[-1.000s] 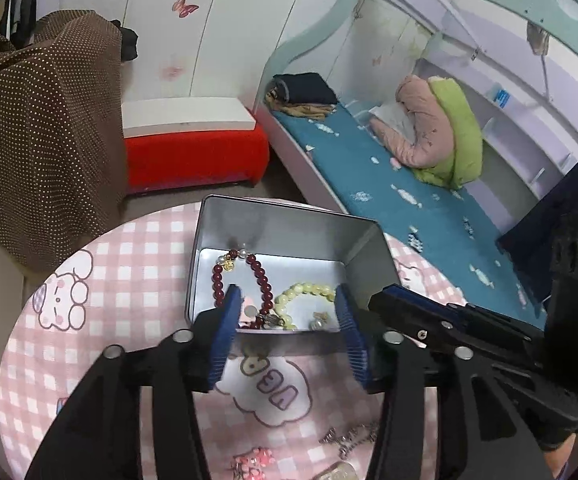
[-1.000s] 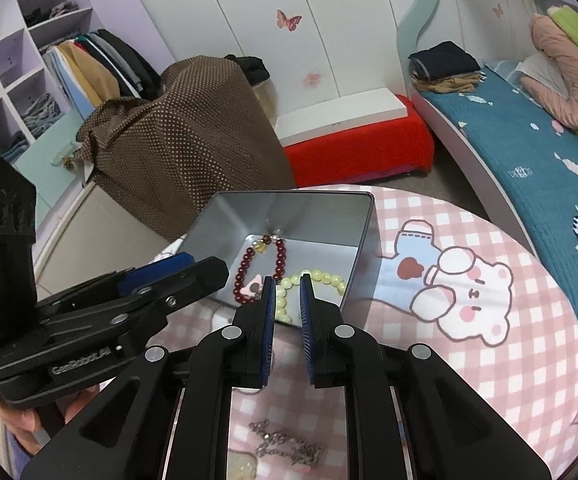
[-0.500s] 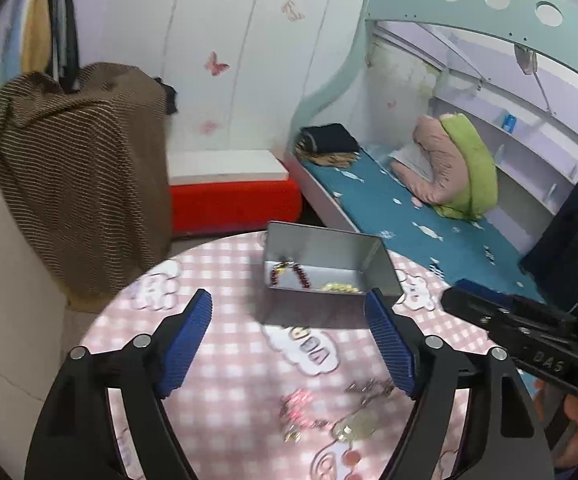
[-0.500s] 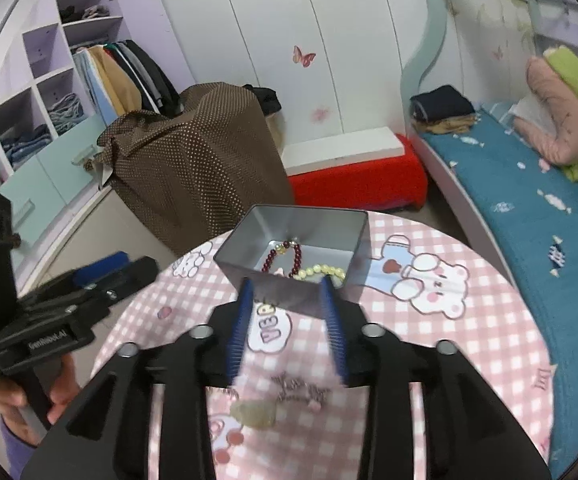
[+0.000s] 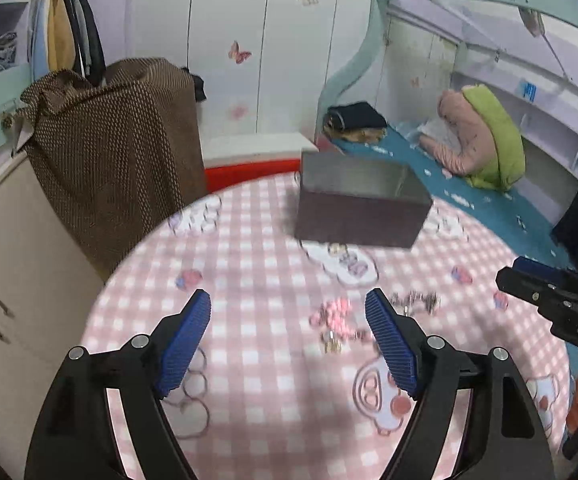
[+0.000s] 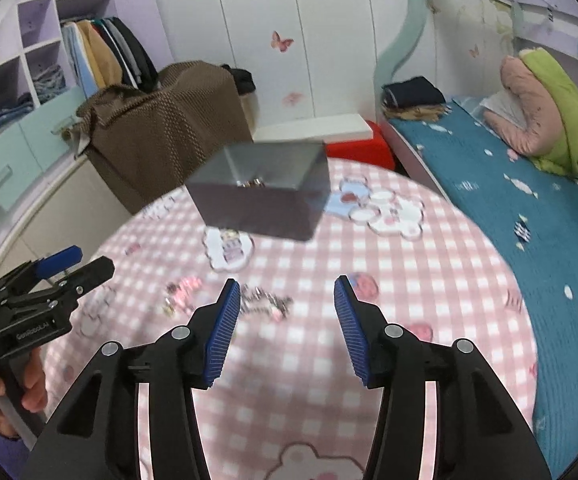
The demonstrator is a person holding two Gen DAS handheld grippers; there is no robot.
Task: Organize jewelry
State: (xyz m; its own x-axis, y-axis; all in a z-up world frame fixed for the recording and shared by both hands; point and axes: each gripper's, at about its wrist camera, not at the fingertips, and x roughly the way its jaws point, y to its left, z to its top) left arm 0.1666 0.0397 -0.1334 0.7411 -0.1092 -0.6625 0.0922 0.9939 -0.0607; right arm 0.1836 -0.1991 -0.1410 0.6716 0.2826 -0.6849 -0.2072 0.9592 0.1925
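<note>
A grey metal tin [image 5: 363, 204] [image 6: 263, 196] stands at the far side of the round pink checked table [image 5: 257, 392]; beads show just over its rim in the right wrist view. Loose on the cloth lie a pink bead piece [image 5: 335, 314] [image 6: 183, 290] and a silver chain [image 5: 415, 300] [image 6: 269, 300]. My left gripper [image 5: 289, 336] hangs open above the cloth, the pink piece ahead between its fingers, untouched. My right gripper [image 6: 287, 320] is opening with nothing between its pads; the chain lies just beyond its left finger.
A brown dotted cloth covers furniture [image 5: 117, 148] behind the table on the left. A red bench [image 5: 249, 166] and a bed with a teal sheet [image 6: 509, 200] lie beyond. A hand [image 6: 29, 384] holds the left gripper's handle at the right wrist view's left edge.
Both grippers have pulled back from the tin toward the near side of the table. The left gripper's jaws have spread wider and the right gripper's have gone from nearly shut to open.
</note>
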